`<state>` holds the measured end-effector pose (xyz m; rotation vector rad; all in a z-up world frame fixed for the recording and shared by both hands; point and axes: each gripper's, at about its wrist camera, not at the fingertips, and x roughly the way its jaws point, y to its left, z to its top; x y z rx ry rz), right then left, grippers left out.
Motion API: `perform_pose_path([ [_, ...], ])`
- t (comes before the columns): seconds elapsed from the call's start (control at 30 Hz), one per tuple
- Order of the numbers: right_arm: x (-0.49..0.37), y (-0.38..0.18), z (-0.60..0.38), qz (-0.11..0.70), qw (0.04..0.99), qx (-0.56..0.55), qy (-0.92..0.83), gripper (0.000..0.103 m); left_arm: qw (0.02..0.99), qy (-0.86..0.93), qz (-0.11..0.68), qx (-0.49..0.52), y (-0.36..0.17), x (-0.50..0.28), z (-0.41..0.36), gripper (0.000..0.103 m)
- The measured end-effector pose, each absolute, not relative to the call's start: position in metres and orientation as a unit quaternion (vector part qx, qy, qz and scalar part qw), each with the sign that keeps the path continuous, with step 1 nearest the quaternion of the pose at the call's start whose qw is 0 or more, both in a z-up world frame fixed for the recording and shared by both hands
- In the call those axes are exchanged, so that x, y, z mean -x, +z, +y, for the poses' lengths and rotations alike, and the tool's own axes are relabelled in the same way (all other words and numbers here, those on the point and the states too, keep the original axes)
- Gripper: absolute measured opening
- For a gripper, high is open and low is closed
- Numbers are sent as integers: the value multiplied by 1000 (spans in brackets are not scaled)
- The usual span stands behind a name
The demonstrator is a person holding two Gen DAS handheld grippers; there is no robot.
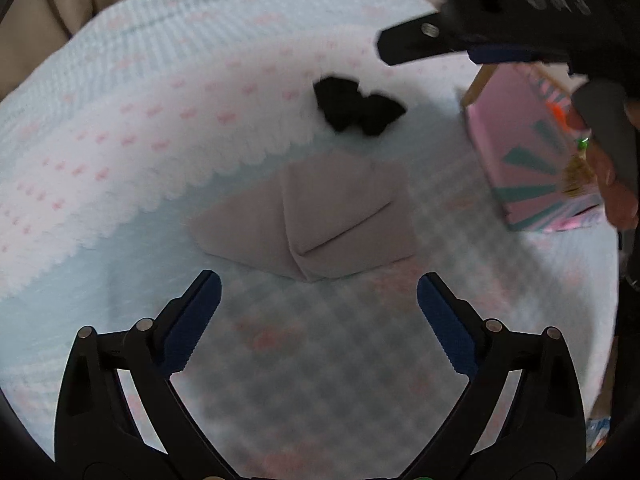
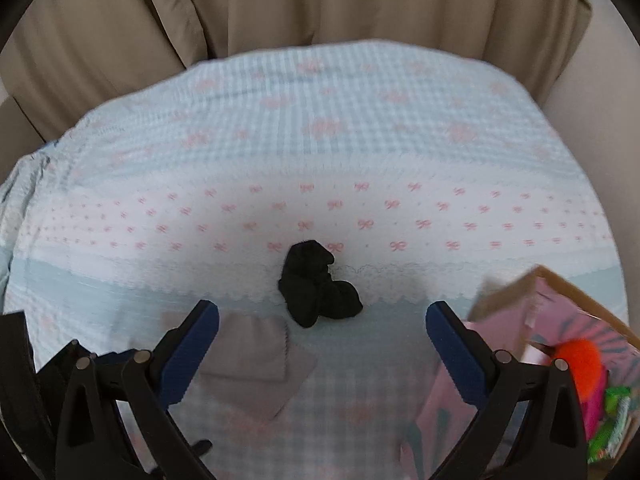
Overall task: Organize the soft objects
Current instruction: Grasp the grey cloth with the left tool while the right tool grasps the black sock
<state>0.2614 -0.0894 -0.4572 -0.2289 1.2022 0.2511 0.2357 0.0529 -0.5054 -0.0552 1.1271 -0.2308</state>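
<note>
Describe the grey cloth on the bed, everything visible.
The grey cloth is a flat piece of thin, smooth-looking fabric, taupe-grey, folded over itself so layered flaps and a diagonal crease show on top. It lies flat on the blue checked bedspread, just below the white scalloped band, near the black sock but apart from it. In the right wrist view one edge looks pinked. Nothing grips it: the left tool is open just short of it.

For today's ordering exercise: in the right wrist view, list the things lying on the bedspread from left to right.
Folded grey cloth → black sock bundle → pink box holding an orange pom-pom.
</note>
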Motion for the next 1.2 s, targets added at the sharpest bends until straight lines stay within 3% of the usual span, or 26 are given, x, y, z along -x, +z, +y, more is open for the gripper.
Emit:
perform_pose_path([
  [0.1,-275,-488,-90,587,794,108,116,103,831,-104,546,7,-530,-243,44,93],
  [0.53,-298,-549,-88,617,766,117,139,74,850,-108,514,-35,-535,-260,26,92],
  [0.63,-301,-548,-86,608,770,124,146,61,852,-108,511,-29,-531,-265,24,81],
  [0.7,-300,-546,-83,602,773,126,153,53,853,-112,509,-22,-527,-270,24,63],
  [0.83,-297,-543,-79,595,777,128,160,32,852,-126,507,-18,-521,-279,22,37],
  [0.9,-296,-542,-78,595,778,126,160,30,852,-135,506,-15,-519,-281,22,19],
  [1.03,-297,-542,-77,594,780,120,155,22,848,-139,512,-11,-514,-284,21,13],
  [1.2,-292,-520,-83,586,789,108,152,21,854,-134,503,-8,-490,-285,30,12],
])
